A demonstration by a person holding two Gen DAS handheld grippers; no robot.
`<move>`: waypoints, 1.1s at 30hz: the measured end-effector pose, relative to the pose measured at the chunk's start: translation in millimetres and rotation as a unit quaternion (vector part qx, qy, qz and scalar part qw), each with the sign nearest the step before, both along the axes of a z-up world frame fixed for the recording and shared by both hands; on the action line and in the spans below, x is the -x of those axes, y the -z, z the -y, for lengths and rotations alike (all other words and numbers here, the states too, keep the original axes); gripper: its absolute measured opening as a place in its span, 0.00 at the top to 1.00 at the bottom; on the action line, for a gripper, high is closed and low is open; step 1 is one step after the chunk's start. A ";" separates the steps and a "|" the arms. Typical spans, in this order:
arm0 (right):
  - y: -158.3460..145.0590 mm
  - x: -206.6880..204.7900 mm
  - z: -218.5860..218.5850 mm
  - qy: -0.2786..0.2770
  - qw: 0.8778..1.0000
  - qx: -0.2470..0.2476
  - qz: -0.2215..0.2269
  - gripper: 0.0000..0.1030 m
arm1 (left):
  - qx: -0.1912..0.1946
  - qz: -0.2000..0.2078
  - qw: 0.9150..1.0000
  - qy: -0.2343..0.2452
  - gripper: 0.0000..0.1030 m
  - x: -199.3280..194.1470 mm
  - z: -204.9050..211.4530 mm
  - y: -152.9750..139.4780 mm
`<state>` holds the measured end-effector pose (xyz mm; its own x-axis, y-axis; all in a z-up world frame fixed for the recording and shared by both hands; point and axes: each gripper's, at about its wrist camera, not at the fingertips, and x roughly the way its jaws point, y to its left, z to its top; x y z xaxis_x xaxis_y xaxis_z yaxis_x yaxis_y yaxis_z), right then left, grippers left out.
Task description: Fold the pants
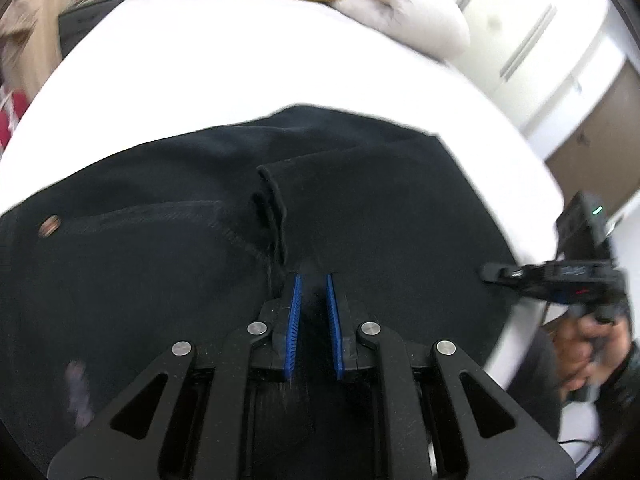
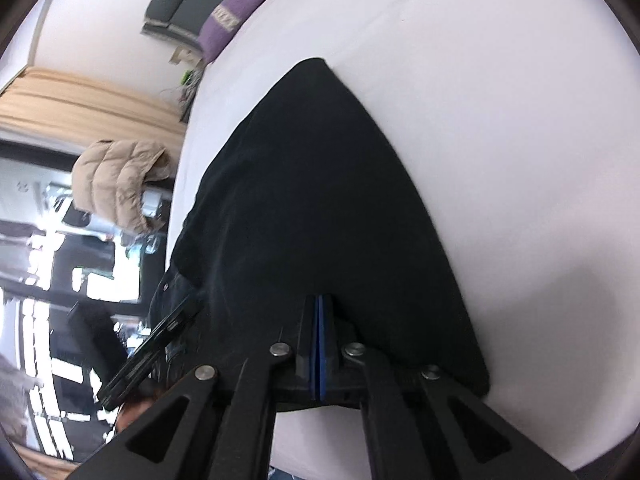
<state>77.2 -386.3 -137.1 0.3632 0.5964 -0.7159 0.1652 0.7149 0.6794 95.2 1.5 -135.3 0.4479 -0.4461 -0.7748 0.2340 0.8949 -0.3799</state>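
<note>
1. White bed (image 1: 240,64): black pants (image 1: 380,208) lie across it.
2. Left gripper (image 1: 312,292) pinches a fabric ridge; a thin bite could slip.
3. Right gripper (image 2: 320,312), pads together at the pants' edge, may hold nothing.

No legible txt anywhere.
</note>
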 end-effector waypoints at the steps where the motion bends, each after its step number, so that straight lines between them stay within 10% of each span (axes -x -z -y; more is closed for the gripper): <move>1: -0.9 0.9 -1.1 0.010 1.000 0.004 0.000 1.00 | 0.014 0.010 1.000 -0.004 0.88 9.5 -9.0 -8.9; 4: -9.9 4.3 -6.0 0.014 0.999 0.042 0.023 0.92 | 0.038 0.046 0.998 -0.019 0.80 39.1 -38.2 -37.5; 5: -14.6 5.6 -11.1 0.009 0.998 0.048 0.036 0.72 | 0.042 0.054 0.997 -0.025 0.72 49.3 -49.0 -45.2; 7: -24.9 8.0 -23.4 -0.004 0.997 0.043 0.067 0.34 | 0.061 0.070 0.994 -0.056 0.16 74.7 -78.8 -59.5; 9: -34.2 7.5 -39.7 -0.023 0.994 0.067 0.087 0.15 | 0.083 0.086 0.988 -0.100 0.10 101.8 -112.1 -68.6; 12: -37.1 3.1 -59.3 -0.054 0.989 0.104 0.090 0.15 | 0.110 0.063 0.977 -0.169 0.10 129.5 -158.5 -68.4; 18: -53.7 5.7 -67.5 -0.052 0.992 0.034 0.114 0.32 | 0.170 -0.014 0.931 -0.324 0.10 176.5 -241.7 -39.2; 23: -78.5 0.4 -98.1 -0.107 0.984 -0.020 0.144 0.57 | 0.242 -0.079 0.905 -0.340 0.12 174.4 -257.2 -10.4; 33: -70.1 -9.2 -136.9 -0.149 0.977 -0.095 0.123 0.67 | 0.364 -0.109 0.853 -0.359 0.12 170.8 -260.5 45.7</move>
<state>86.4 -249.4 -66.9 0.2996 0.8153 -0.4955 -0.2163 0.5639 0.7970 -75.5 262.1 -181.0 0.6886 -0.5162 -0.5093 -0.4215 0.2865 -0.8604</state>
